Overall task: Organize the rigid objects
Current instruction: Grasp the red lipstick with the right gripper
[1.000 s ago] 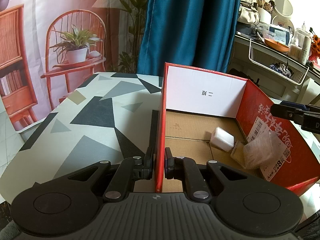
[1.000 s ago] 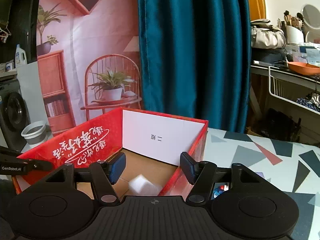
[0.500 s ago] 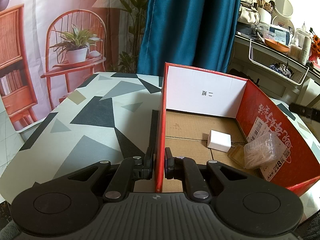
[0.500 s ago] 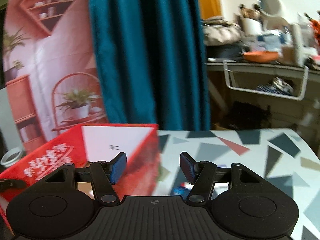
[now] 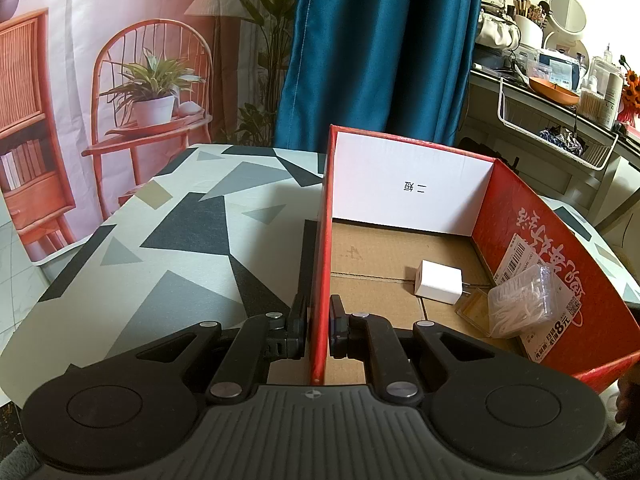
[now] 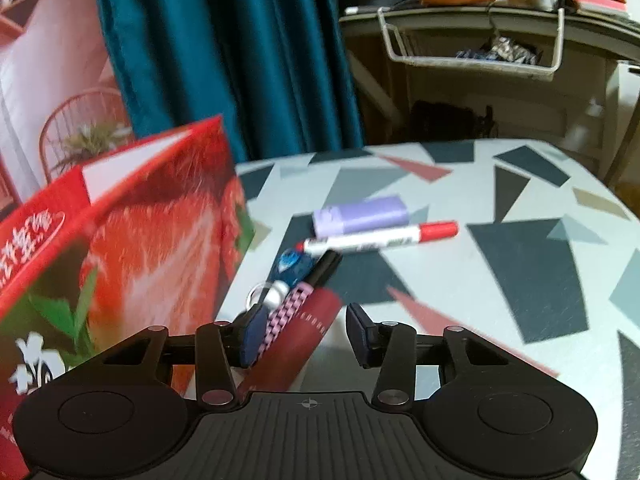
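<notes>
My left gripper [image 5: 318,330] is shut on the near left wall of the red cardboard box [image 5: 320,248]. Inside the box lie a white charger block [image 5: 438,282] and a clear plastic case of small white sticks [image 5: 520,306]. My right gripper [image 6: 306,334] is open and empty, low over a pile on the table beside the box [image 6: 132,248]: a dark red tube [image 6: 296,344], a pink patterned item [image 6: 286,312], a black pen [image 6: 324,268], a blue item [image 6: 294,264], a red-capped white marker [image 6: 380,238] and a lilac block [image 6: 360,216].
The table [image 6: 500,264] has a grey, black and red triangle pattern, with its rounded edge at the right. A teal curtain [image 5: 380,48] hangs behind. A cluttered shelf with a white wire basket [image 6: 472,46] stands at the back right.
My right gripper has swung right and down, from over the box to the pile of items on the table. The white charger has settled on the box floor. My left gripper has not moved.
</notes>
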A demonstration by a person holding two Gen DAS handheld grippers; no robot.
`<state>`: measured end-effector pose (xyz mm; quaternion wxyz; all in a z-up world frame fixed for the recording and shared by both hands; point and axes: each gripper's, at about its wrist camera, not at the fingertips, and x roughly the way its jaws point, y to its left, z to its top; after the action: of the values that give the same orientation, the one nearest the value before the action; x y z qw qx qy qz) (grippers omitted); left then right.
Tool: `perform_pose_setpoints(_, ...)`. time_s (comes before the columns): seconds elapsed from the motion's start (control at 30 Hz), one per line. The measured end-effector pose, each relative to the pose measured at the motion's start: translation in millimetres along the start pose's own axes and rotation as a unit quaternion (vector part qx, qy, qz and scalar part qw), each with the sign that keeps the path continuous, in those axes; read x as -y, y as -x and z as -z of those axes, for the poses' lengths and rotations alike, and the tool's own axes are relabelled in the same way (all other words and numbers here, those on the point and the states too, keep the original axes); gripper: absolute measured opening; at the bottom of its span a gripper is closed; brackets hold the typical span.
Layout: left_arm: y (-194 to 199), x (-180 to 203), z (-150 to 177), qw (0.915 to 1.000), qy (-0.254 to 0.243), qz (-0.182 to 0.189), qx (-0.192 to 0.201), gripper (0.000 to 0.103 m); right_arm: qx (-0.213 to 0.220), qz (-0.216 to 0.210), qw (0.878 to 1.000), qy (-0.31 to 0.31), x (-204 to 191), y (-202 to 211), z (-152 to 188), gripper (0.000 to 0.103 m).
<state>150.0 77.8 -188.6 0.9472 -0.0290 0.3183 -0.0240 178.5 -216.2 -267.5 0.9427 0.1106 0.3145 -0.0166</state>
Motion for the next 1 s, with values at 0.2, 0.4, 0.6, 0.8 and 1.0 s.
perform_pose_setpoints(0.2,0,0,0,1.0000,0.000,0.000,0.000,0.013,-0.014,0.007,1.000,0.020,-7,-4,6,0.038)
perform_pose_setpoints(0.4,0,0,0,1.0000,0.000,0.000,0.000,0.013,-0.016,0.038,0.999,0.022,-1,-8,6,0.029)
perform_pose_setpoints(0.6,0,0,0,1.0000,0.000,0.000,0.000,0.013,-0.013,0.053,0.998,0.014,2,-12,7,0.025)
perform_pose_setpoints(0.8,0,0,0,1.0000,0.001,0.000,0.000,0.013,-0.009,0.069,0.997,0.021,0,-21,5,0.025)
perform_pose_setpoints(1.0,0,0,1,1.0000,0.002,0.001,0.000,0.013,-0.006,0.072,0.997,0.038,-4,-21,8,0.027)
